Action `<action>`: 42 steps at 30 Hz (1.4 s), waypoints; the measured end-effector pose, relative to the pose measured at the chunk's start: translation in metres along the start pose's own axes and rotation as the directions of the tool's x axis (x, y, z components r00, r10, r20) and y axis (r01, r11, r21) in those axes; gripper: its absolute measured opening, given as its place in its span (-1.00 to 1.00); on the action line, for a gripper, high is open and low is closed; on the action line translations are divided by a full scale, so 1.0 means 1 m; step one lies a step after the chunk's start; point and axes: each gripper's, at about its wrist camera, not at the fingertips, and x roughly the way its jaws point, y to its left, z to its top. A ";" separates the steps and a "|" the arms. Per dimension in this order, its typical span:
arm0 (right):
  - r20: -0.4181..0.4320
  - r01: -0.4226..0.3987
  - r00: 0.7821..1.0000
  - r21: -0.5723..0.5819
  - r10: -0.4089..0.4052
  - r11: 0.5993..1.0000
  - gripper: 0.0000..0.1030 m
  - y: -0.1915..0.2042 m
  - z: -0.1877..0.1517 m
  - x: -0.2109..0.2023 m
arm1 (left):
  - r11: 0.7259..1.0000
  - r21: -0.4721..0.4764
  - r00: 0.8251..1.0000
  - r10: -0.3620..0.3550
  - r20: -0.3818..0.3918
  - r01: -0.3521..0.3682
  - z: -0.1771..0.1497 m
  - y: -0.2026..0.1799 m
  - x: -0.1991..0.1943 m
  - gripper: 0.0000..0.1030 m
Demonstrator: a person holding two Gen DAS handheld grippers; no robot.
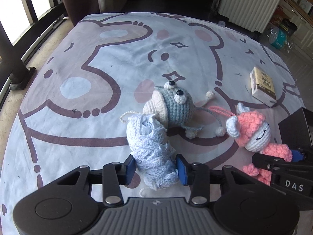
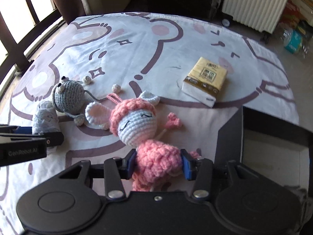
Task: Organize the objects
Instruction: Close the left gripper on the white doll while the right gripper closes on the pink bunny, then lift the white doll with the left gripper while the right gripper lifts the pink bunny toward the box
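The left tool squeezes the pale blue lace roll, whose long axis runs away from it toward the grey doll. The right tool grips the pink doll at its body, seemingly firmly, on the printed sheet; the tissue pack lies farther right.

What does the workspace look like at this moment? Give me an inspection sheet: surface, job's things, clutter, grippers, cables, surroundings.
Surface: cartoon-print cloth, wrinkled, covering the table.
Job's things: pale blue crochet bundle; grey-blue crochet doll lying against it; pink crochet doll on its back; tissue pack lying apart at the far right.
Clutter: black box, open, at the right edge.
Grippers: left gripper has its pads on the blue bundle; right gripper has its pads on the pink doll's body.
Cables: nothing seen.
Surroundings: white radiator, window bars, bags on the floor at right.
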 end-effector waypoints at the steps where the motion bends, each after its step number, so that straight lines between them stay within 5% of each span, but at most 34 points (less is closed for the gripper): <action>1: -0.013 -0.011 1.000 0.029 0.012 1.000 -0.08 0.000 -0.003 -0.003 | 1.000 0.017 1.000 -0.004 -0.004 0.004 -0.001 -0.001 0.000 -0.16; 10: -0.128 -0.041 0.989 0.220 0.071 0.975 -0.07 0.004 -0.040 -0.025 | 0.977 0.201 0.997 -0.063 -0.038 0.069 -0.013 0.002 -0.008 -0.18; 15: -0.201 -0.116 0.965 0.255 0.170 0.960 -0.02 0.017 -0.057 -0.032 | 0.965 0.237 0.993 -0.097 -0.062 0.109 -0.020 0.008 -0.011 -0.18; 20: -0.221 -0.198 0.946 0.178 0.236 0.964 0.08 0.038 -0.068 -0.039 | 0.945 0.282 0.984 -0.145 -0.099 0.168 -0.027 0.011 -0.015 -0.19; 31: -0.139 -0.232 0.962 0.041 0.235 0.972 0.06 0.030 -0.056 -0.062 | 0.907 0.357 0.972 -0.176 -0.156 0.222 -0.044 0.028 -0.024 -0.18; 36: -0.135 -0.246 0.964 -0.120 0.229 0.962 -0.06 0.039 -0.045 -0.054 | 0.897 0.384 0.972 -0.165 -0.166 0.218 -0.047 0.028 -0.026 -0.17; 42: -0.227 -0.360 0.920 -0.168 0.319 0.918 -0.11 0.053 -0.052 -0.041 | 0.921 0.307 0.965 -0.194 -0.175 0.241 -0.043 0.034 -0.023 -0.14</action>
